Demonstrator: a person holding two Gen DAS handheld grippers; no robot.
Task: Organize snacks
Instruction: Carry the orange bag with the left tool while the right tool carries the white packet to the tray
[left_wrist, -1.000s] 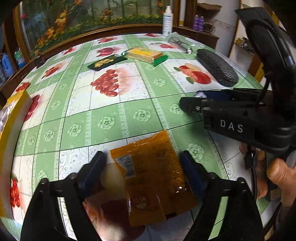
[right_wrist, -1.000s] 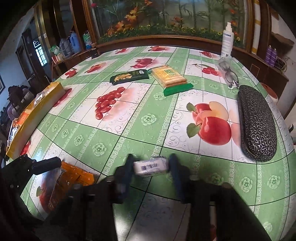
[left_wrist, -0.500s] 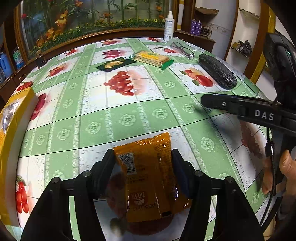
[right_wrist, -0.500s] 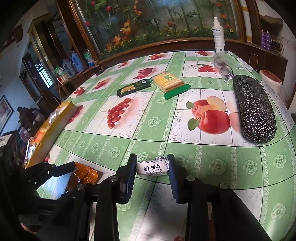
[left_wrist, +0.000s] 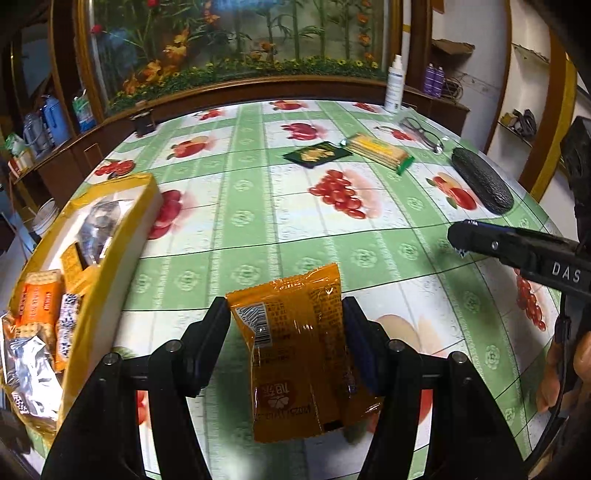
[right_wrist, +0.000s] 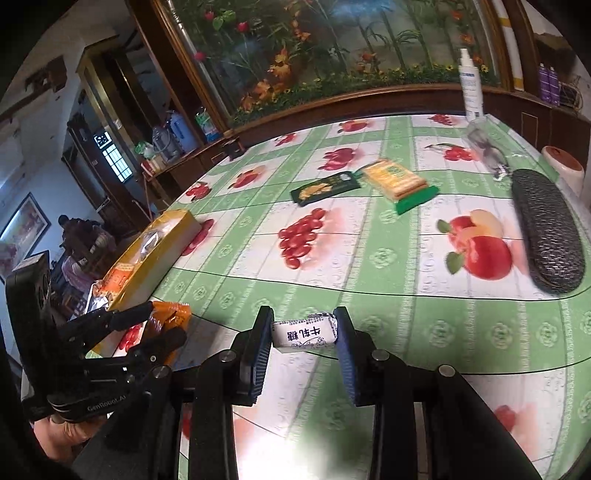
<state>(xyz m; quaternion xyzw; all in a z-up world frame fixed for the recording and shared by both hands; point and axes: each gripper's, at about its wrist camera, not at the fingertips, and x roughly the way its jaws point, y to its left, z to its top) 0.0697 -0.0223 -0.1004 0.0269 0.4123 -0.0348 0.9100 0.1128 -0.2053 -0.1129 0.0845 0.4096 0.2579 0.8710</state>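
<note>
The left gripper (left_wrist: 286, 317) has its two black fingers clamped on the long edges of a flat, crinkly orange snack packet (left_wrist: 299, 354) of glossy film with a barcode near its top; the jaws closed onto it within the last second. The packet hangs between the fingers, clear of the surface (left_wrist: 258, 229), a glossy oilcloth printed with green bands and fruit. The gripper points steeply down and forward.

To the left of those fingers lies a long yellow-edged box (left_wrist: 110, 236) with white walls, holding an orange biscuit pack, silvery foil bags and a patterned wrapper. Far ahead of the fingers lie a dark green flat sachet (left_wrist: 317, 155) and, just beside it, a long block of yellow crackers (left_wrist: 380, 151) in clear wrap with a green end. Ahead to the right lies a black, pebbled, oval glasses case (left_wrist: 482, 181).

The right gripper (right_wrist: 303, 328) has its blue-padded fingers pressed on the two ends of a small white candy block (right_wrist: 304, 332), paper-wrapped with dark printed characters, held level above the surface. It tilts downward too. In the right wrist view the left gripper and its packet sit low to the left of these fingers, with a hand (right_wrist: 62, 435) under it.
</note>
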